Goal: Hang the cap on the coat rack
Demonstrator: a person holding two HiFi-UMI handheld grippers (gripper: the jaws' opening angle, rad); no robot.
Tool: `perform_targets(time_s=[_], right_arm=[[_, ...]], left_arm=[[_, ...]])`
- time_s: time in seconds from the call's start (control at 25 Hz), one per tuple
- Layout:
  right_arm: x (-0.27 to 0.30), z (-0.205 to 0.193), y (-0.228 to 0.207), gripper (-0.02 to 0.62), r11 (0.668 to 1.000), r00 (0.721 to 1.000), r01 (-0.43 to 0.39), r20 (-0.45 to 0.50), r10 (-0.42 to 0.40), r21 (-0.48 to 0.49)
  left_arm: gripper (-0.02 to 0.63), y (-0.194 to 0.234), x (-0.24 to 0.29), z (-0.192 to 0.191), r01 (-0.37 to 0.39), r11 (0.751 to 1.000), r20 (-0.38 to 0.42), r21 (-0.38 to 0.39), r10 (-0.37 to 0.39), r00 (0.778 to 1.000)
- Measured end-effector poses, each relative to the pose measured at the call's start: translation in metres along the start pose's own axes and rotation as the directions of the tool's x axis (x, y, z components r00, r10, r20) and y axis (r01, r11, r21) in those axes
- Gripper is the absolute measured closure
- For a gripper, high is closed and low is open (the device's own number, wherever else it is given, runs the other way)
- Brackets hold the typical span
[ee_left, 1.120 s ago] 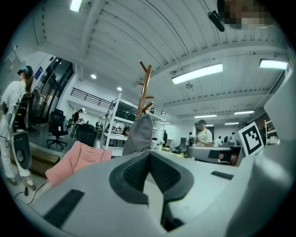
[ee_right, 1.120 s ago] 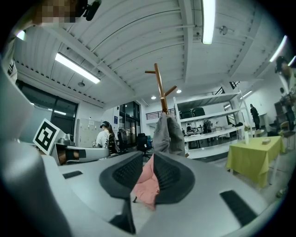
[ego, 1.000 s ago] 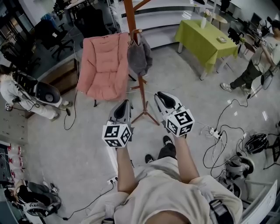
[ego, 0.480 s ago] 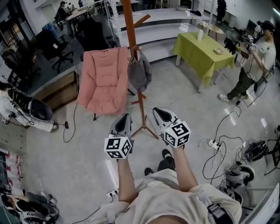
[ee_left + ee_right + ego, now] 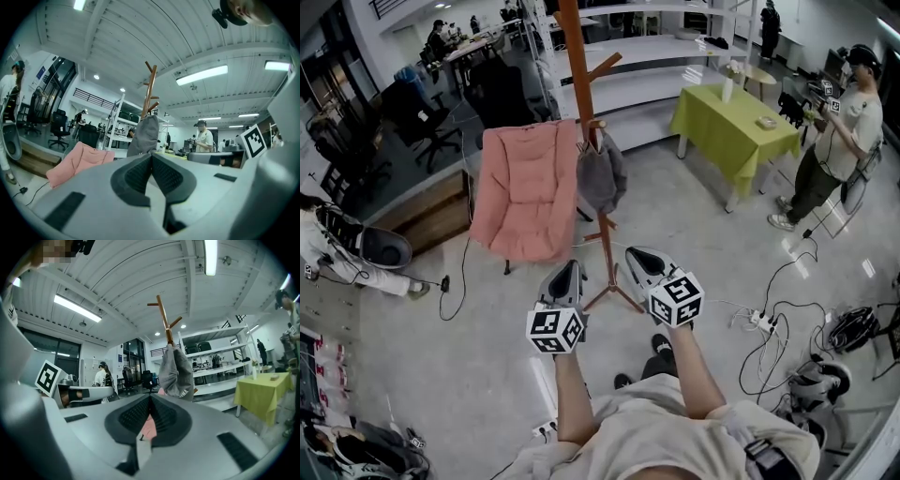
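Note:
A grey cap [image 5: 600, 171] hangs from a peg of the brown wooden coat rack [image 5: 583, 89]; the same cap [image 5: 144, 136] [image 5: 176, 371] shows ahead in both gripper views. My left gripper [image 5: 565, 277] is shut and empty, held low in front of the rack's feet. Just to its right, my right gripper [image 5: 643, 260] is also shut with nothing between its pads. Both grippers are well short of the cap and clear of it.
A pink folding chair [image 5: 523, 192] stands left of the rack. A green-clothed table [image 5: 733, 129] is at the back right with a person [image 5: 832, 141] beside it. Cables and a power strip [image 5: 762, 322] lie on the floor at right. Office chairs [image 5: 414, 111] stand at back left.
Both grippers have drawn back from the rack toward my body. The right gripper's jaws, parted at first, have come together. The cap stays hanging on its peg.

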State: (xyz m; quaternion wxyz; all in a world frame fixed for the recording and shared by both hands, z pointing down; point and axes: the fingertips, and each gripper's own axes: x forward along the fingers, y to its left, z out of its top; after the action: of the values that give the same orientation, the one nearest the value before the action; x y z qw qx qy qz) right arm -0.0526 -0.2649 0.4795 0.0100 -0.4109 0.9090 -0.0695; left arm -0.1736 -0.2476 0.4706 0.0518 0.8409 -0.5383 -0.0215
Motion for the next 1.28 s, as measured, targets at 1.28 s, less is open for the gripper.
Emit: perform_targets(time_s=[1.28], right_arm=[[-0.018, 0.002, 0.004, 0.589, 1.000, 1.000, 0.018, -0.026, -0.017, 0.020]], left_arm=[[0.598, -0.018, -0.009, 0.009, 0.014, 1.000, 0.020, 0.020, -0.014, 1.000]])
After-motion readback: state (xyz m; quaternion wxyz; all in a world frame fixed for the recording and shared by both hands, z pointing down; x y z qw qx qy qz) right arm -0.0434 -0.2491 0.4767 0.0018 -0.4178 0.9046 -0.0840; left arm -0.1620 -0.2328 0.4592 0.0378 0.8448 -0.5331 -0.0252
